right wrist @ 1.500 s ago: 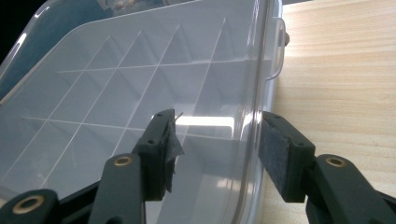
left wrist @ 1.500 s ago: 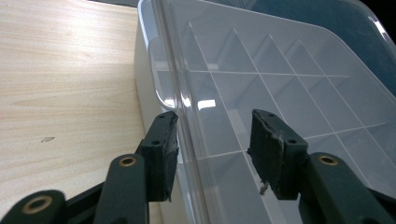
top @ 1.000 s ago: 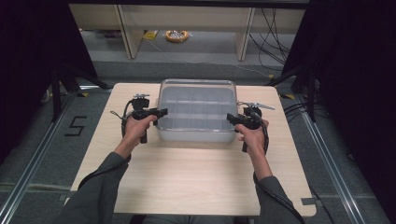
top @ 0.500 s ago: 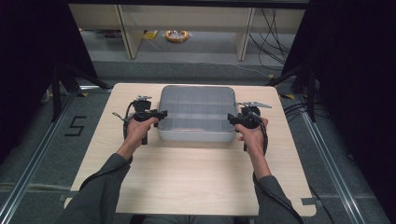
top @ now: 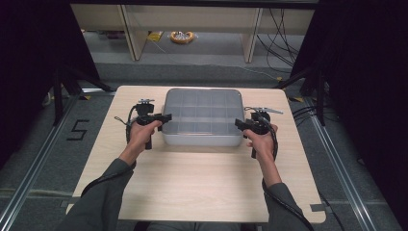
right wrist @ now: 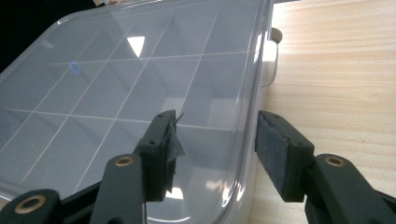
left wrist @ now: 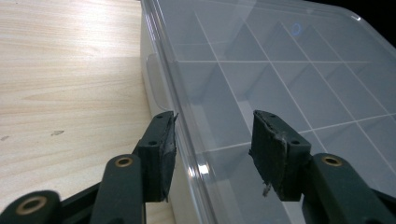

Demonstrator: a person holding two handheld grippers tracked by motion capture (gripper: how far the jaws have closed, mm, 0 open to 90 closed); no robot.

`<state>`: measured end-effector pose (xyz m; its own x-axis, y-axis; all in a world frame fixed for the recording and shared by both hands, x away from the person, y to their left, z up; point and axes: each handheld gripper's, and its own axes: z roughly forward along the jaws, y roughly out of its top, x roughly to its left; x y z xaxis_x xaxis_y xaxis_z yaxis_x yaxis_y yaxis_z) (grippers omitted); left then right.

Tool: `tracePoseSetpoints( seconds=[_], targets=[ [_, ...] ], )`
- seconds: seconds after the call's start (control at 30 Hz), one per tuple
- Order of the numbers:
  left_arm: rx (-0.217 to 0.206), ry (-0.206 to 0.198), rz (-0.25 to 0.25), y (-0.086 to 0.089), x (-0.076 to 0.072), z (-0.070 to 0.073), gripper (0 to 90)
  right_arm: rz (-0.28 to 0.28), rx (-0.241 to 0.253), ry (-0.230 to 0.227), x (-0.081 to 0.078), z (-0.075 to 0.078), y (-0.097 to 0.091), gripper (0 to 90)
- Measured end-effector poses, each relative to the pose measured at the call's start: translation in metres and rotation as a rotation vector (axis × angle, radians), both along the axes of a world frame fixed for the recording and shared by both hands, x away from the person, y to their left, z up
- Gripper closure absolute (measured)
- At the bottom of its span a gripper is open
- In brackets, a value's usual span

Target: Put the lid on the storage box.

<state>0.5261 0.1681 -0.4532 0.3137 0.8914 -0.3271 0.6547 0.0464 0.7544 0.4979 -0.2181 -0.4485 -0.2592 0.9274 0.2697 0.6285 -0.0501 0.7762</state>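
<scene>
Your clear plastic compartment box (top: 202, 117) sits at the centre of the high view, toward the far half of the tabletop (top: 192, 183). Its translucent lid (left wrist: 280, 70) is down on a whitish base, and through it you see a grid of dividers forming rows of rectangular compartments; nothing can be made out inside them. The corners are rounded, and a small latch tab (right wrist: 270, 63) shows on the side wall in the right gripper view.

Your left gripper (top: 162, 117) is at the box's left edge, and in the left gripper view its fingers (left wrist: 161, 154) stand apart, straddling the lid's rim: one outside over the tabletop, the other above the lid. They hold nothing. Your right gripper (top: 239, 123) mirrors this at the right edge, its fingers (right wrist: 280, 154) likewise spread across the rim and gripping nothing.

The tabletop is pale wood-grain with rounded corners. Beyond it, at the top of the high view, lies grey floor with a pale shelf frame (top: 130, 29), a yellowish coil (top: 182, 36) and loose black cables (top: 284, 33). Dark curtains flank both sides, and a "5" (top: 78, 130) is marked on the floor at the left.
</scene>
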Motion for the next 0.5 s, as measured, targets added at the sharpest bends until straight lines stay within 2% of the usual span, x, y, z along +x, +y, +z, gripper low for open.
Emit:
tracePoseSetpoints(
  seconds=[0.07,0.1,0.13,0.2,0.23,0.27,0.3,0.33,0.37,0.5],
  targets=[
    [-0.009,0.002,0.016,0.000,-0.002,0.001,45.1,-0.005,0.009,0.001,-0.001,0.001,0.000,49.5],
    [-0.015,0.002,0.018,0.001,-0.002,0.002,43.5,-0.019,0.039,0.013,-0.003,0.003,0.003,49.4],
    [-0.017,-0.002,0.018,0.001,-0.004,0.004,42.9,0.001,0.018,-0.001,-0.003,0.004,0.000,49.3],
    [-0.035,-0.006,0.022,0.001,-0.006,0.006,41.3,0.005,0.013,-0.012,-0.004,0.006,0.000,48.5],
    [-0.040,-0.005,0.019,0.003,-0.008,0.008,40.6,-0.004,0.013,-0.007,-0.005,0.008,0.001,47.9],
    [-0.039,-0.004,0.010,0.005,-0.010,0.010,39.7,-0.025,0.033,0.014,-0.007,0.010,0.003,47.3],
    [-0.055,-0.012,0.009,0.005,-0.012,0.011,39.0,0.004,0.012,-0.025,-0.006,0.009,-0.001,46.8],
    [-0.045,-0.011,-0.006,0.008,-0.015,0.012,38.8,-0.003,0.031,-0.017,-0.008,0.011,0.000,46.1],
    [-0.052,-0.012,-0.006,0.009,-0.018,0.013,38.1,0.004,0.013,-0.021,-0.010,0.011,-0.003,44.4],
    [-0.084,-0.020,-0.039,0.017,-0.031,0.014,35.4,0.014,0.026,-0.011,-0.018,0.013,-0.006,40.5]
  ],
)
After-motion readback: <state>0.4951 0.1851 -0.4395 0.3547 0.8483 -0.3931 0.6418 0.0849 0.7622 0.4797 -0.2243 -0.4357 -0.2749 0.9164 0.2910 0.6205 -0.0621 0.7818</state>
